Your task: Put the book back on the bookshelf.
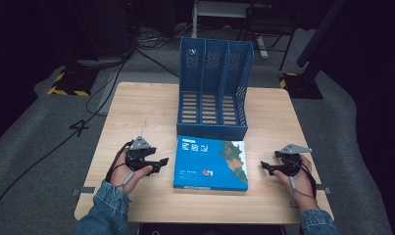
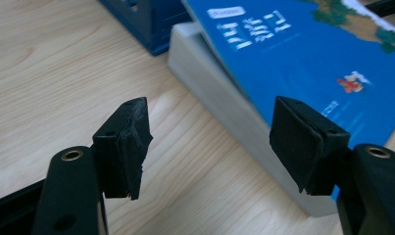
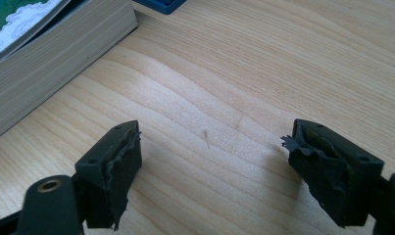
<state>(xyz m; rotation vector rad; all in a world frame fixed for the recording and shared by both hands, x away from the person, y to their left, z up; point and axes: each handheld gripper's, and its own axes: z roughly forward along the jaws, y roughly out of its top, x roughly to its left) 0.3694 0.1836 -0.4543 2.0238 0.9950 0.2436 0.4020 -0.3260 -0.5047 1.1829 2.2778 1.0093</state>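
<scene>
Book ungrasped, lying flat just in front of the file rack

Book (image 1: pixel 210 163) lies beside blue file rack (image 1: pixel 213 88); left gripper (image 1: pixel 158 161) and right gripper (image 1: pixel 266 168) flank the book, jaws wide, empty. Grasping and filing apparently remain.

Bare table (image 1: pixel 136 107) lies open along the left and right edges, on either side of the book (image 1: pixel 210 163), which lies flat at the middle of the near edge. The blue file rack (image 1: pixel 213 88) stands upright just behind the book, blocking the middle toward the far edge. A strip of bare wood separates each spread-jawed gripper from the book's side.
</scene>
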